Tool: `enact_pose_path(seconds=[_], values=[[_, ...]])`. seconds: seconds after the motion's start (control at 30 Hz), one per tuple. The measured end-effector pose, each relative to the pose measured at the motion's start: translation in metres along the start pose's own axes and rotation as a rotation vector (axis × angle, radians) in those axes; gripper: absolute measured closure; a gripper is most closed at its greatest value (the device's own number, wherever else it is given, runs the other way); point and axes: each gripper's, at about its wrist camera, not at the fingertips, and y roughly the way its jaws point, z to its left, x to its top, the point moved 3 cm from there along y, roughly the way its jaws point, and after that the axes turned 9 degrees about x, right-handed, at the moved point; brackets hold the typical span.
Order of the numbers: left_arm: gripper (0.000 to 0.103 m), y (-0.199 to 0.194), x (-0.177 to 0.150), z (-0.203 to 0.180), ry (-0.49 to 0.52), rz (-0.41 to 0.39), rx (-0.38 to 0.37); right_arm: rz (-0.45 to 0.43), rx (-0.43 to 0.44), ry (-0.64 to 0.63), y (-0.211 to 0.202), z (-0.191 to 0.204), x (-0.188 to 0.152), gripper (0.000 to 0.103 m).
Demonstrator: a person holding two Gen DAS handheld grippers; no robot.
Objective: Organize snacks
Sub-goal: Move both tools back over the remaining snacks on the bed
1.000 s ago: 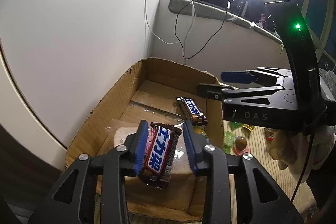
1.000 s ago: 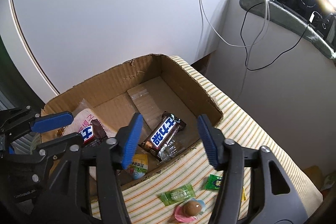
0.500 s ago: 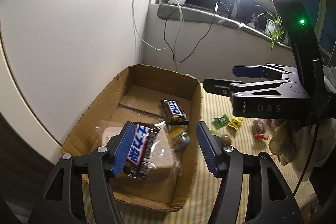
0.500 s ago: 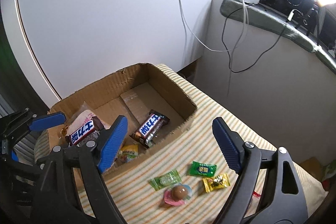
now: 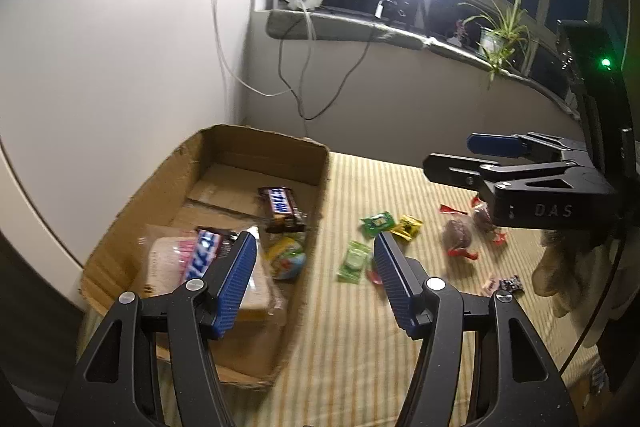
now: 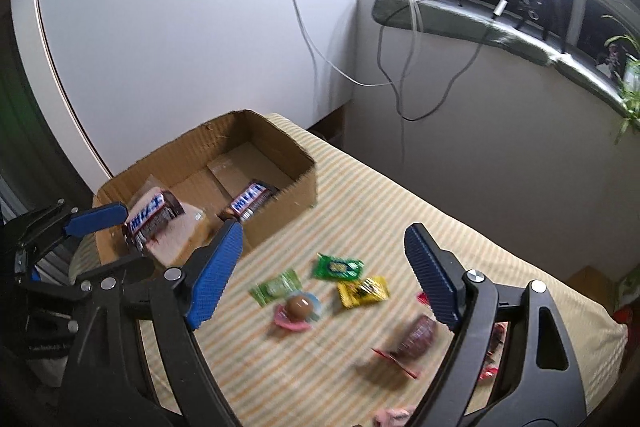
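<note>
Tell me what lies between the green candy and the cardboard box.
Only bare striped cloth lies between the green candy and the cardboard box, shown in the right wrist view.

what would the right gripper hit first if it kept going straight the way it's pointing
Probably the loose sweets on the striped cloth: the open right gripper aims down at the dark green packet and yellow packet. Depth is hard to judge, so which comes first is uncertain.

A striped cloth (image 6: 360,195) covers the surface; on it lie a cardboard box (image 6: 276,211) and several wrapped candies (image 6: 338,267), near the box.
</note>
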Motion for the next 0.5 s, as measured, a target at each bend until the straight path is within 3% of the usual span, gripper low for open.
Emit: enact_pose_path(seconds=[0.5], values=[[0.042, 0.012, -0.013, -0.054, 0.064, 0.040, -0.084, 0.019, -0.107, 0.092, -0.057, -0.060, -0.068, 0.018]])
